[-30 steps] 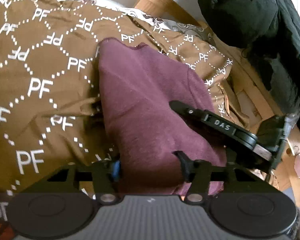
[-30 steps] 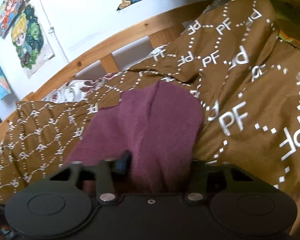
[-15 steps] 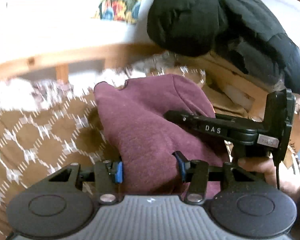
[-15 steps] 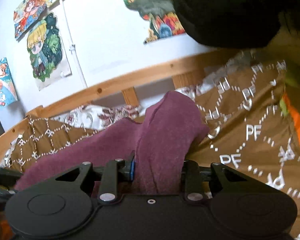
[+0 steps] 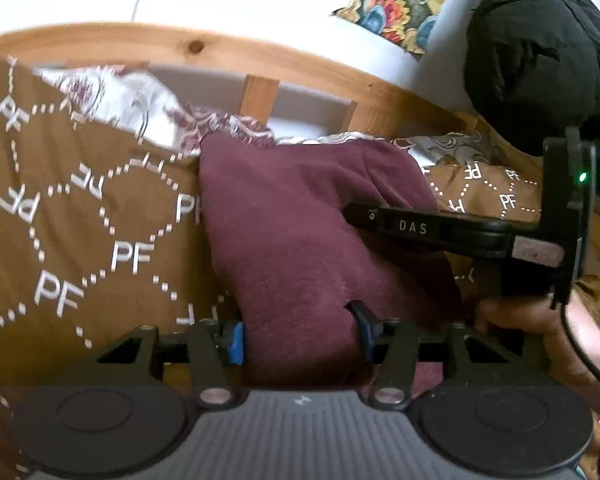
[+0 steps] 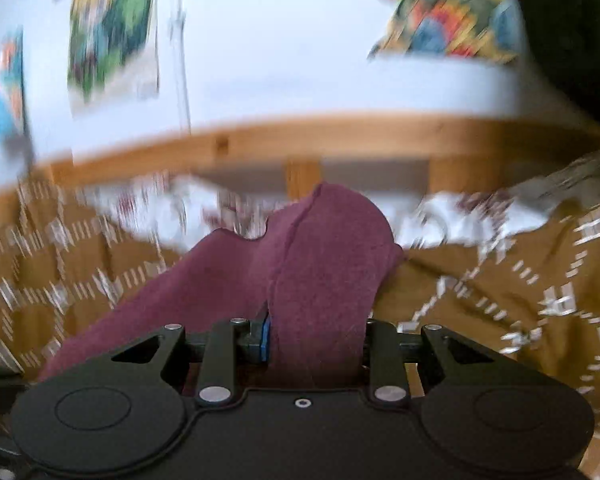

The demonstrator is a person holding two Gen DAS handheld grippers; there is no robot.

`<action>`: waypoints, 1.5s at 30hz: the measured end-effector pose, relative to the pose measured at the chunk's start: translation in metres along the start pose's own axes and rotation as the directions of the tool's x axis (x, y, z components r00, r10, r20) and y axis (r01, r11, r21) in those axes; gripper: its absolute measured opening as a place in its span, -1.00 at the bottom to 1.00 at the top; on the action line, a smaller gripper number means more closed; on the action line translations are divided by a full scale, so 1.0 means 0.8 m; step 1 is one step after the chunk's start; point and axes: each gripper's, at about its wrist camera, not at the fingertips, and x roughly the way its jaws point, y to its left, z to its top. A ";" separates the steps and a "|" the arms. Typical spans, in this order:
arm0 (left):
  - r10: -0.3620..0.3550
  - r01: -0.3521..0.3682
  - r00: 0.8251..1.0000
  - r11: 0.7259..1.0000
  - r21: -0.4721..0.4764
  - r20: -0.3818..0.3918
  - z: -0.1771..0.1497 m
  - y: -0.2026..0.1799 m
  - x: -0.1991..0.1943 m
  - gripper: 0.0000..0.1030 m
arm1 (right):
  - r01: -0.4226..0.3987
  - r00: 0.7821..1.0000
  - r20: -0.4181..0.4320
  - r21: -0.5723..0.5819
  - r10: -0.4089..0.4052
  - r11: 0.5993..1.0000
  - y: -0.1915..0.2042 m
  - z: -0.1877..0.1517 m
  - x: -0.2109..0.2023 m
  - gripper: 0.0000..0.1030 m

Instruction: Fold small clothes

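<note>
Both tongs are clamped on the maroon garment: left tongs opening slightly, right tongs gripping a bunched fold at 6 o'clock over the brown bedspread.

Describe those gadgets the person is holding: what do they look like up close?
Each hand-held gripper is matte black plastic. The left one has a ribbed grey body, two round discs, silver rivets on black linkage arms, and blue pads on its fingers. The right one, seen from the side, is a long black bar marked "DAS" with a green light and a black cable. No sleeve shows.
</note>
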 end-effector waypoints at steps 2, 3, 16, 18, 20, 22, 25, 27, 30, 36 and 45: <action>-0.006 0.006 1.000 1.000 -0.015 -0.009 0.000 0.002 0.003 0.16 | 0.002 1.000 -0.020 0.001 -0.002 1.000 -0.009 -0.010 0.019 -0.34; -0.009 0.008 1.000 1.000 -0.029 -0.019 0.000 0.004 0.006 0.22 | -0.006 1.000 -0.017 0.018 0.006 1.000 -0.015 -0.013 0.021 -0.25; -0.003 -0.012 0.995 0.988 -0.151 -0.097 -0.013 0.019 -0.013 0.92 | 0.094 0.994 0.047 0.076 -0.098 0.993 -0.070 -0.034 -0.098 0.79; 0.045 -0.053 0.997 0.992 -0.111 -0.065 -0.014 0.000 -0.036 0.97 | 0.105 0.990 0.080 0.117 -0.115 0.988 -0.066 -0.040 -0.135 0.97; 0.081 -0.084 0.996 0.992 -0.093 -0.032 -0.013 -0.020 -0.058 0.98 | 0.109 0.986 0.110 0.137 -0.124 0.985 -0.057 -0.045 -0.167 0.98; 0.097 -0.096 0.995 0.991 -0.097 0.001 -0.018 -0.038 -0.083 0.98 | 0.116 0.982 0.134 0.141 -0.135 0.983 -0.045 -0.048 -0.199 0.98; 0.048 -0.044 0.998 0.990 -0.131 0.027 -0.026 -0.055 -0.122 0.98 | 0.126 0.975 0.166 0.147 -0.150 0.981 -0.025 -0.058 -0.243 0.99; 0.017 -0.014 1.000 0.992 -0.128 0.023 -0.033 -0.061 -0.148 0.98 | 0.126 0.971 0.183 0.162 -0.155 0.979 -0.011 -0.067 -0.273 0.99; 0.060 -0.057 0.997 0.996 -0.071 0.043 -0.049 -0.075 -0.194 0.98 | 0.113 0.967 0.206 0.172 -0.148 0.979 0.013 -0.085 -0.323 0.99; 0.223 -0.227 0.963 0.974 0.008 0.151 -0.099 -0.099 -0.280 0.99 | 0.134 0.962 0.210 0.193 -0.174 0.972 0.069 -0.130 -0.407 0.99; 0.304 -0.320 0.944 0.938 0.132 0.126 -0.165 -0.127 -0.309 0.99 | 0.165 0.962 0.218 0.028 -0.167 0.986 0.119 -0.183 -0.466 0.99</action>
